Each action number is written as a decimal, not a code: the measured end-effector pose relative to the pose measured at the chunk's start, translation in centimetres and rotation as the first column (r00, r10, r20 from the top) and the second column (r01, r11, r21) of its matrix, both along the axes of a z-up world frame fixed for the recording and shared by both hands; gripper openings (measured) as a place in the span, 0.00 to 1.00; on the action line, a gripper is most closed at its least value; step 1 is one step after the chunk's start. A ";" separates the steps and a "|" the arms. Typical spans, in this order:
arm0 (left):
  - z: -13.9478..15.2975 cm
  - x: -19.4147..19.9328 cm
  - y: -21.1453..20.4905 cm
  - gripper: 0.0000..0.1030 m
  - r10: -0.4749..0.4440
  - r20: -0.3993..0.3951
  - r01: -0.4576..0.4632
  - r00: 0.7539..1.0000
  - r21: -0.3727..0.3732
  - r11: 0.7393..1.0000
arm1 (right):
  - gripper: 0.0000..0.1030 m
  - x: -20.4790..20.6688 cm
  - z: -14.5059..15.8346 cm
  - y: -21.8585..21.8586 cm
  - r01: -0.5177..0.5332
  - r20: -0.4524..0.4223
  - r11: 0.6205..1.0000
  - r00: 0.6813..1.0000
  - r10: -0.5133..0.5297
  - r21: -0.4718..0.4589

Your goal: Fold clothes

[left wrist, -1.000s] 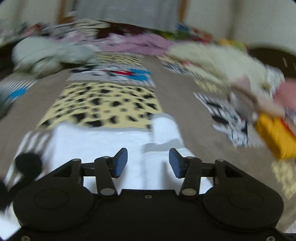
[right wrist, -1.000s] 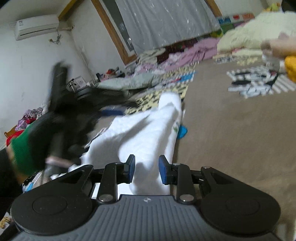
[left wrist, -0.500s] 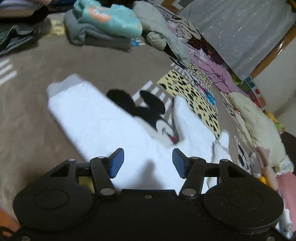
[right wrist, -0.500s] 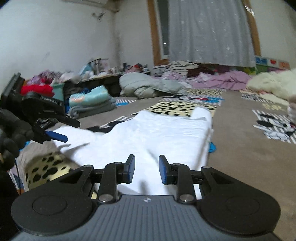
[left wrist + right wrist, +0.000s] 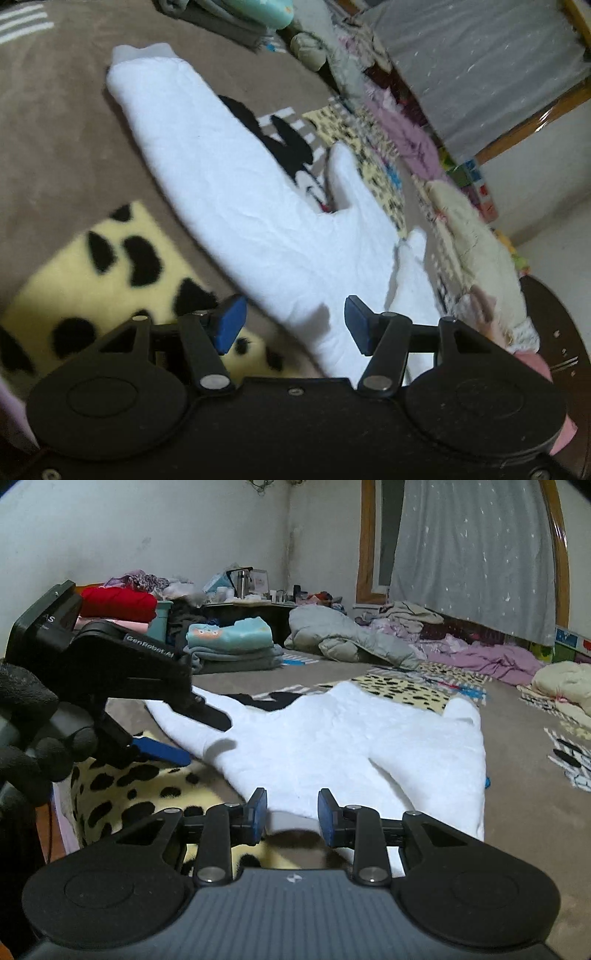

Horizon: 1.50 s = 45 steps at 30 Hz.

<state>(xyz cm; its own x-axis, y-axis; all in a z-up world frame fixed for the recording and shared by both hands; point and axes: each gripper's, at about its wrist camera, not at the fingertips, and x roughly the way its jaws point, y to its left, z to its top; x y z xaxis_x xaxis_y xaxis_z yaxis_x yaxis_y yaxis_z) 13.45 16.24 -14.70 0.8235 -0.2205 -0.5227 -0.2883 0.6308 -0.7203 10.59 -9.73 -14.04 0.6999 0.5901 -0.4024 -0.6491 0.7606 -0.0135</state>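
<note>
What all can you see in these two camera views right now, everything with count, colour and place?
garment: one, white, spread flat on the rug, centre.
rug: one, brown with yellow leopard patches.
folded stack: one, teal on grey, left rear.
red cloth: one, far left.
grey jacket: one, rear centre.
purple bedding: one heap, below the curtain.
curtain: one, grey, right rear.
left gripper: black, blue pads, open, over the garment's edge.
right gripper: same, open, at the near hem.
gloved hand: black, holding the left gripper.
</note>
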 end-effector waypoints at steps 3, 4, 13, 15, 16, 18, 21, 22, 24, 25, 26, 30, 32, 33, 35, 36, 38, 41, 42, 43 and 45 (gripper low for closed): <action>0.2 0.2 -1.2 0.46 0.018 0.061 -0.022 0.998 0.062 0.998 | 0.30 0.6 -0.1 -0.8 0.027 -0.021 0.999 0.999 -0.026 0.028; 0.3 0.3 -1.7 0.28 0.012 0.080 -0.019 0.997 0.094 0.995 | 0.30 0.7 -0.1 -1.1 0.036 -0.028 0.999 0.999 -0.035 0.038; 3.9 0.6 -8.5 0.11 -0.294 0.225 0.137 0.929 0.529 0.837 | 0.30 2.6 0.5 -4.3 0.125 -0.108 0.976 0.988 -0.107 0.180; 4.1 0.6 -10.4 0.10 -0.379 0.211 0.176 0.901 0.622 0.763 | 0.30 3.0 0.5 -5.2 0.152 -0.123 0.967 0.984 -0.128 0.204; 4.1 0.5 -11.4 0.09 -0.421 0.201 0.193 0.884 0.665 0.722 | 0.30 3.2 0.6 -5.6 0.164 -0.129 0.962 0.982 -0.138 0.216; 3.9 0.5 -13.0 0.08 -0.501 0.177 0.230 0.847 0.728 0.646 | 0.30 3.3 0.6 -6.4 0.181 -0.136 0.955 0.979 -0.152 0.236; 3.1 0.8 -15.2 0.08 -0.592 0.090 0.277 0.801 0.821 0.500 | 0.30 3.3 0.6 -7.6 0.200 -0.143 0.945 0.975 -0.168 0.258; 2.7 1.1 -15.6 0.08 -0.614 0.056 0.291 0.787 0.844 0.450 | 0.30 3.4 0.6 -7.9 0.207 -0.146 0.942 0.974 -0.173 0.264; 1.9 1.5 -16.4 0.08 -0.659 -0.024 0.321 0.752 0.886 0.334 | 0.31 3.5 0.5 -8.7 0.220 -0.151 0.936 0.971 -0.185 0.273; 1.5 1.2 -16.7 0.08 -0.683 -0.067 0.341 0.727 0.900 0.274 | 0.31 3.5 0.4 -9.0 0.225 -0.152 0.935 0.970 -0.189 0.275; 1.2 0.9 -16.9 0.08 -0.705 -0.110 0.360 0.701 0.907 0.216 | 0.31 3.5 0.4 -9.3 0.231 -0.154 0.933 0.969 -0.194 0.275; 0.3 0.9 -17.0 0.08 -0.729 -0.213 0.387 0.650 0.919 0.077 | 0.31 3.7 0.2 -10.1 0.239 -0.162 0.930 0.966 -0.200 0.279; -0.2 1.6 -17.0 0.08 -0.719 -0.222 0.403 0.659 0.911 0.088 | 0.31 3.7 0.1 -10.1 0.231 -0.164 0.931 0.968 -0.190 0.282; -0.5 1.8 -17.2 0.08 -0.716 -0.223 0.407 0.662 0.909 0.093 | 0.31 3.7 0.1 -9.9 0.225 -0.165 0.933 0.969 -0.184 0.280; -0.5 1.7 -17.5 0.14 -0.714 -0.219 0.410 0.665 0.906 0.104 | 0.33 3.7 0.1 -9.6 0.210 -0.163 0.938 0.972 -0.170 0.275; -0.3 1.6 -17.4 0.21 -0.719 -0.215 0.422 0.661 0.899 0.119 | 0.33 3.7 0.2 -9.3 0.203 -0.160 0.941 0.973 -0.164 0.272; 0.4 1.1 -17.0 0.61 -0.731 -0.210 0.448 0.649 0.882 0.144 | 0.33 3.7 0.3 -8.9 0.190 -0.156 0.943 0.976 -0.152 0.272; 1.4 -0.4 -16.4 0.62 -0.741 -0.211 0.458 0.637 0.877 0.144 | 0.33 3.8 0.6 -8.1 0.166 -0.141 0.949 0.981 -0.132 0.269; 1.6 -0.9 -16.1 0.62 -0.747 -0.217 0.472 0.628 0.869 0.145 | 0.33 3.7 0.7 -7.7 0.155 -0.132 0.951 0.984 -0.123 0.266; 1.8 -1.3 -15.7 0.62 -0.753 -0.218 0.483 0.621 0.863 0.148 | 0.33 3.6 0.8 -7.3 0.141 -0.122 0.955 0.986 -0.112 0.261; 2.5 -2.0 -14.7 0.62 -0.760 -0.223 0.494 0.611 0.857 0.146 | 0.33 3.2 1.1 -6.1 0.102 -0.088 0.966 0.993 -0.083 0.238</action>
<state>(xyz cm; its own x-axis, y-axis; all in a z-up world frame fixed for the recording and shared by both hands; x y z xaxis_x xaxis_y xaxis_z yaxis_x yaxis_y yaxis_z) 11.42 1.49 -12.21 0.7179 -0.3262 -0.6150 0.5809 0.7676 0.2710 13.80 -15.85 -12.94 0.7289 0.6105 -0.3100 -0.5677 0.7919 0.2249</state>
